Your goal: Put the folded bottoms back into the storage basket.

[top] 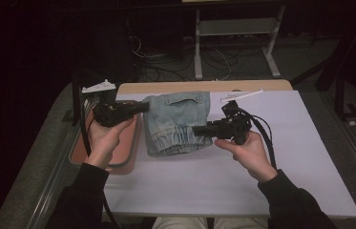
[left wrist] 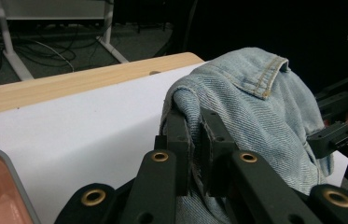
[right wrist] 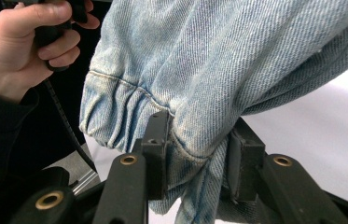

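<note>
Dark floor with loose cables and a white frame's legs fills the far side, at twelve o'clock from the white table (top: 242, 186), whose wooden strip (top: 166, 88) runs along its far edge. Over the table's middle-left hangs the light-blue denim garment (top: 178, 123), a pair of jeans or shorts as far as one can tell, held up between both grippers and drooping in folds towards the table top. The left gripper (top: 143, 106), at nine o'clock of the cloth, has its jaws pinched tight on a thin fold near the top edge; in the left gripper view (left wrist: 192, 140) only a narrow ridge of fabric sits between the pads, so my worry is that a tug would pull that fold free. The right gripper (top: 197, 131), at three o'clock, clamps a thicker bunch at the gathered hem (right wrist: 129, 109), and uneven pulling could let it slide off the elastic. A pink tray (top: 125, 143) lies on the table just under the left hand (top: 104, 138), at eight o'clock of the cloth; a sagging corner could drag across its rim. Small white plates (top: 242, 95) sit at one o'clock, clear of the work.
</note>
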The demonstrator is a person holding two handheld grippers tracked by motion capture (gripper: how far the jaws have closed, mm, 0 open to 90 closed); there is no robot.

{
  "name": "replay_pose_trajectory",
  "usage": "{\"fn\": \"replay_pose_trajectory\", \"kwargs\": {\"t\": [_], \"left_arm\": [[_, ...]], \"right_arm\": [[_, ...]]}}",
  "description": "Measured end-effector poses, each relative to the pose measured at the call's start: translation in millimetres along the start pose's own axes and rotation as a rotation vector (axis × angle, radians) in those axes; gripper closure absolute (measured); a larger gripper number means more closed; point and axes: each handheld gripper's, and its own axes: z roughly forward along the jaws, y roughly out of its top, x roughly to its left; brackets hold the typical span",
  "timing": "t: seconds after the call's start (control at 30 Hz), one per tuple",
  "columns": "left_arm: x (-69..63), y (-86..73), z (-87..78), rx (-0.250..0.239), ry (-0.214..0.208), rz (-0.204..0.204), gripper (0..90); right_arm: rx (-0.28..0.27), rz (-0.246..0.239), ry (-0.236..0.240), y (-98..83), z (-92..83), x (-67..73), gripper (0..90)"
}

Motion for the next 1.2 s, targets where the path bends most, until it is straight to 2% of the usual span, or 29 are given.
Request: {"fn": "replay_pose_trajectory", "kwargs": {"t": [0.3, 0.8, 1.2], "left_arm": [[7.0, 5.8, -8.2, -0.009, 0.031, -0.005, 83.6], [20.1, 17.6, -34.0, -0.020, 0.088, 0.011, 83.7], [31.7, 22.2, -52.4, -0.044, 0.126, 0.004, 83.7]], "right_arm": [[-0.003, -0.012, -0.003, 10.6, 9.6, 3.5, 64.1], [0.001, -0.049, 0.007, 36.2, 30.3, 18.0, 64.1], [0.001, -0.076, 0.013, 53.0, 47.3, 28.2, 64.1]]}}
